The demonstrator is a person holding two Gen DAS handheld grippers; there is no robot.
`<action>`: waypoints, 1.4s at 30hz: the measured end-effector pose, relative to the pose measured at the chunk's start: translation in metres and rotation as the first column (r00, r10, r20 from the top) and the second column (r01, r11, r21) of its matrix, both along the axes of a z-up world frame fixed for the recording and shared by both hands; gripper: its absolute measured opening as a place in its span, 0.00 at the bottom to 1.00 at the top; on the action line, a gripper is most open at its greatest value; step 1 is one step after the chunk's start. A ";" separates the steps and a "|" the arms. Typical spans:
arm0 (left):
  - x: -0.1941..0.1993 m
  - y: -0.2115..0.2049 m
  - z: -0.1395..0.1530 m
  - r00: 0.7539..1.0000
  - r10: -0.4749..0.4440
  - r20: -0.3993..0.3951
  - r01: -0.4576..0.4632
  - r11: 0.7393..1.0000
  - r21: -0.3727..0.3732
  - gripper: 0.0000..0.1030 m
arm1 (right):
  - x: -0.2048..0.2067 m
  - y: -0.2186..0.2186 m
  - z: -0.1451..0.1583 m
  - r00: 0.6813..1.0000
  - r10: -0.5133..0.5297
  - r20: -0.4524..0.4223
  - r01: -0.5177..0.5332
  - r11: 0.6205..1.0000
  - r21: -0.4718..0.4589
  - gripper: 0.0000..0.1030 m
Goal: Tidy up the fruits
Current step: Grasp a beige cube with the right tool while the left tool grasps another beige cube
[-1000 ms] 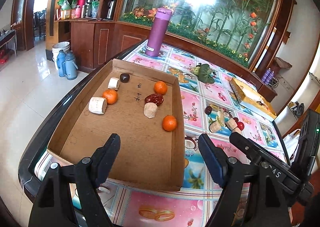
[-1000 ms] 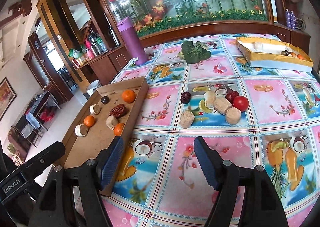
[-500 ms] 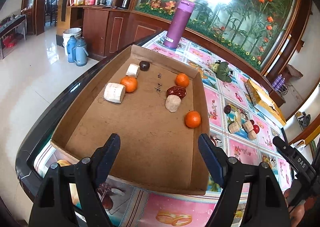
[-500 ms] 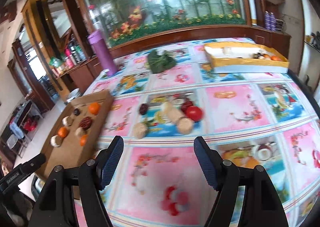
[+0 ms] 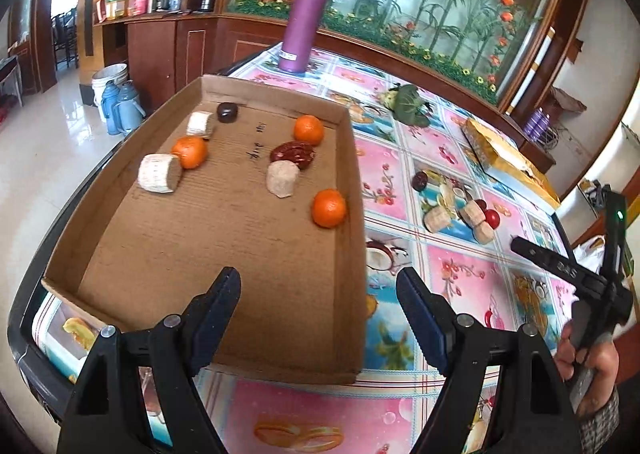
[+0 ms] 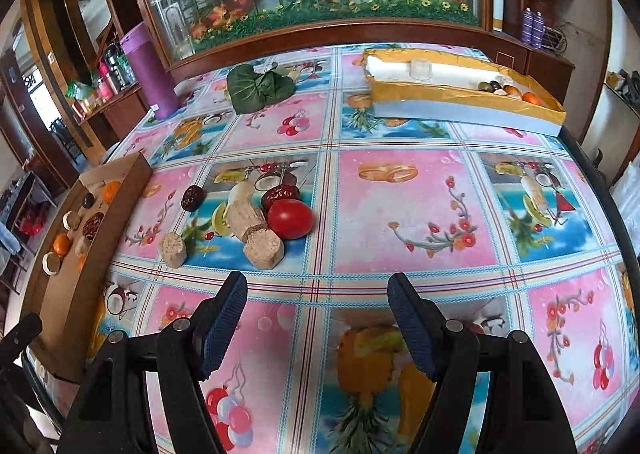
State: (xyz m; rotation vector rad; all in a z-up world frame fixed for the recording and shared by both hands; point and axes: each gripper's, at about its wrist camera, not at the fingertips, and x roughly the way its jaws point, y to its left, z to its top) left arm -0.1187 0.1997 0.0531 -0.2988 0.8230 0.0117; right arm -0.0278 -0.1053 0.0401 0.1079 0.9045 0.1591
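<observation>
A table is covered by a glossy cloth (image 6: pixel 400 210) printed with pink and blue fruit squares. A cardboard tray (image 5: pixel 224 238) is set at its left edge, with oranges, dates and pale cut pieces scattered inside. A loose fruit cluster (image 6: pixel 260 214), with a red tomato (image 6: pixel 290 219), lies mid-table. A gold-lined box (image 6: pixel 460 104) and purple flask (image 5: pixel 305 22) are placed farther back. A glazed floral cabinet is seen behind. The left gripper (image 5: pixel 320 298) and right gripper (image 6: pixel 318 304) are held agape, nothing between the jaws.
</observation>
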 end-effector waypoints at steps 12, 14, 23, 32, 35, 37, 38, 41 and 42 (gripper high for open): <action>0.019 -0.042 0.005 0.995 -0.099 -0.012 0.100 0.992 0.074 0.77 | 0.037 0.038 -0.025 0.995 0.091 -0.034 -0.091 0.996 -0.001 0.60; 0.025 -0.048 0.005 0.994 -0.113 -0.016 0.113 0.990 0.079 0.77 | 0.038 0.042 -0.025 0.994 0.104 -0.020 -0.105 0.994 -0.011 0.54; 0.068 -0.096 0.001 0.977 -0.211 -0.039 0.214 0.970 0.116 0.77 | 0.035 0.028 -0.026 0.996 0.085 -0.003 -0.085 0.996 0.028 0.31; 0.117 -0.124 -0.025 0.960 -0.265 -0.093 0.275 0.954 0.121 0.57 | 0.036 0.006 -0.026 0.999 0.026 -0.026 -0.024 0.997 0.075 0.31; 0.123 -0.127 -0.031 0.956 -0.277 -0.093 0.286 0.952 0.106 0.51 | 0.038 0.004 -0.025 0.999 0.023 -0.029 -0.020 0.996 0.082 0.31; 0.125 -0.128 -0.033 0.955 -0.283 -0.087 0.291 0.950 0.109 0.51 | 0.037 0.005 -0.025 0.999 0.023 -0.027 -0.021 0.997 0.073 0.31; 0.126 -0.129 -0.035 0.955 -0.285 -0.086 0.293 0.950 0.111 0.50 | 0.037 0.006 -0.025 0.999 0.023 -0.026 -0.021 0.997 0.069 0.31; 0.128 -0.129 -0.040 0.953 -0.289 -0.093 0.298 0.949 0.105 0.45 | 0.038 0.007 -0.025 0.999 0.024 -0.025 -0.023 0.998 0.066 0.31; 0.127 -0.130 -0.039 0.954 -0.289 -0.082 0.298 0.948 0.116 0.38 | 0.038 0.007 -0.025 0.999 0.024 -0.025 -0.023 0.998 0.065 0.31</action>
